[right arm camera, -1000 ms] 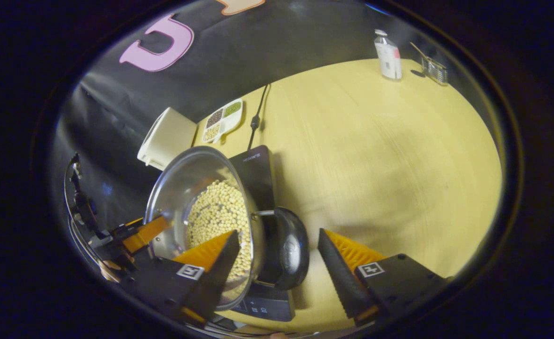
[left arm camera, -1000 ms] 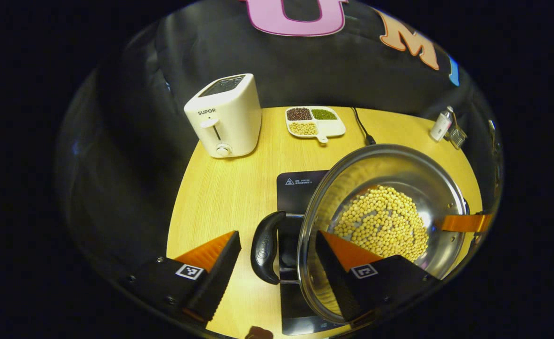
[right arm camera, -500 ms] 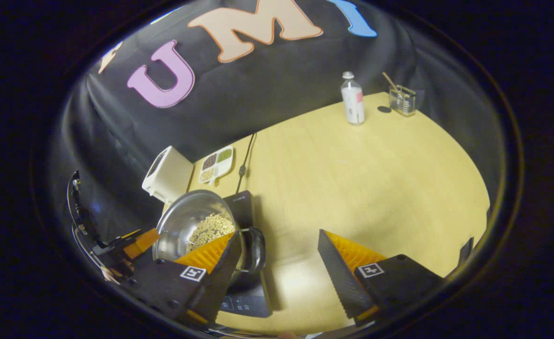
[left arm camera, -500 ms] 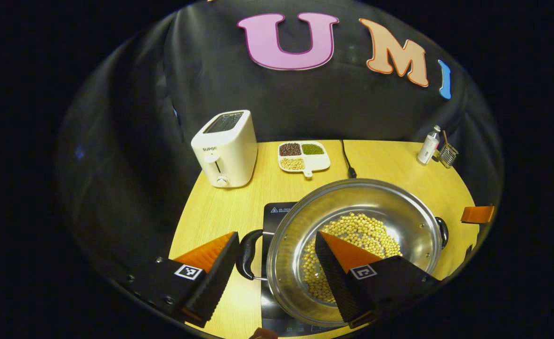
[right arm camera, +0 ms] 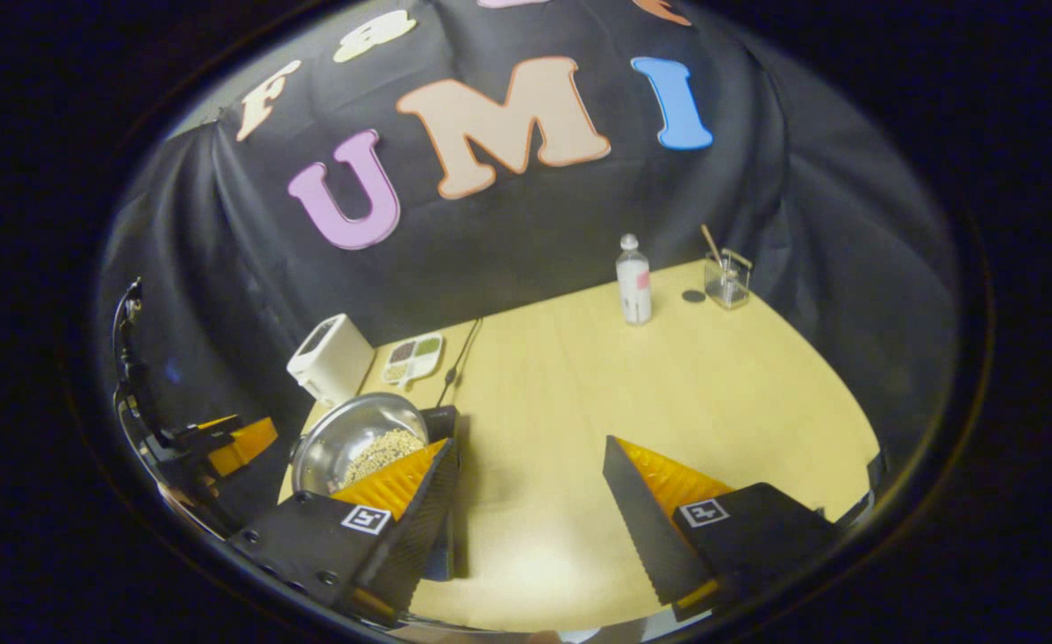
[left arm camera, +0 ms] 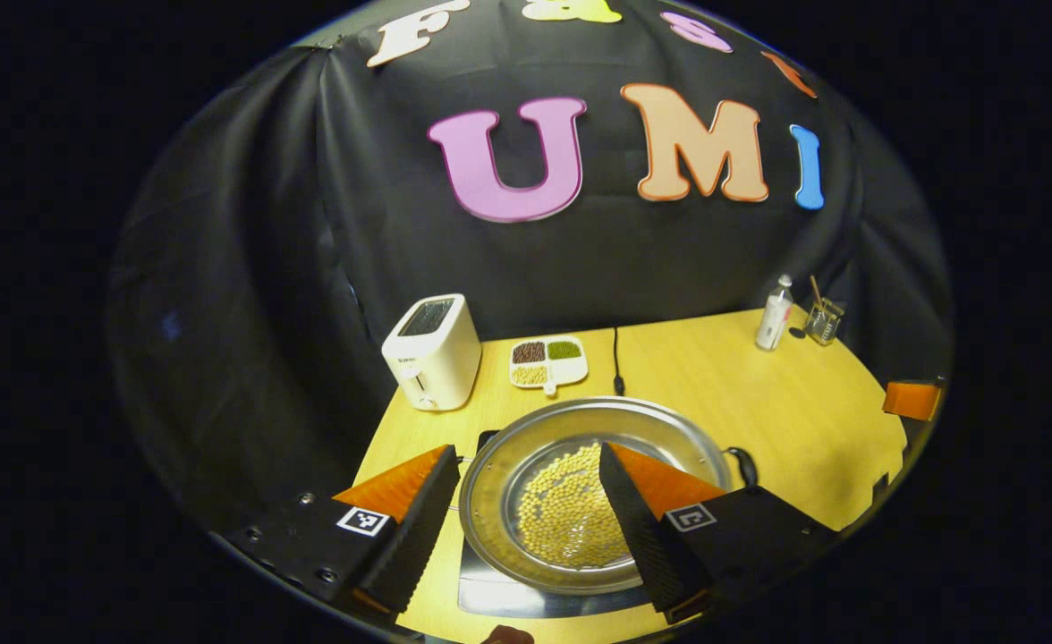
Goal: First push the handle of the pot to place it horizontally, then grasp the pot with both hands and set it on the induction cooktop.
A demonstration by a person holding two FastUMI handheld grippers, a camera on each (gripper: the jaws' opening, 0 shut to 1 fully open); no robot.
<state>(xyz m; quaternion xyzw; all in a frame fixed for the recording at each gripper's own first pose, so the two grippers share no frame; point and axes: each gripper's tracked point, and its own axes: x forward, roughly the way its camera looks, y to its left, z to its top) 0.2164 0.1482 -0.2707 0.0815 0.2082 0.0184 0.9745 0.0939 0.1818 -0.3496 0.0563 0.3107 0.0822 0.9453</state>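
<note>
Pot [left arm camera: 593, 501] of soybeans sitting on induction cooktop [left arm camera: 490, 595], both grippers [left arm camera: 526, 528] [right arm camera: 530, 519] spread wide and empty, clear of it. Could slide on the smooth glass if a handle gets clipped, spilling beans onto surface [right arm camera: 669, 376].

The dark flat induction cooktop [left arm camera: 490, 590] lies mostly hidden under the shiny steel pot of pale beans [left arm camera: 571, 514] between the fingers. In the right gripper view, the nearer finger [right arm camera: 410, 501] covers the pot's right side.
</note>
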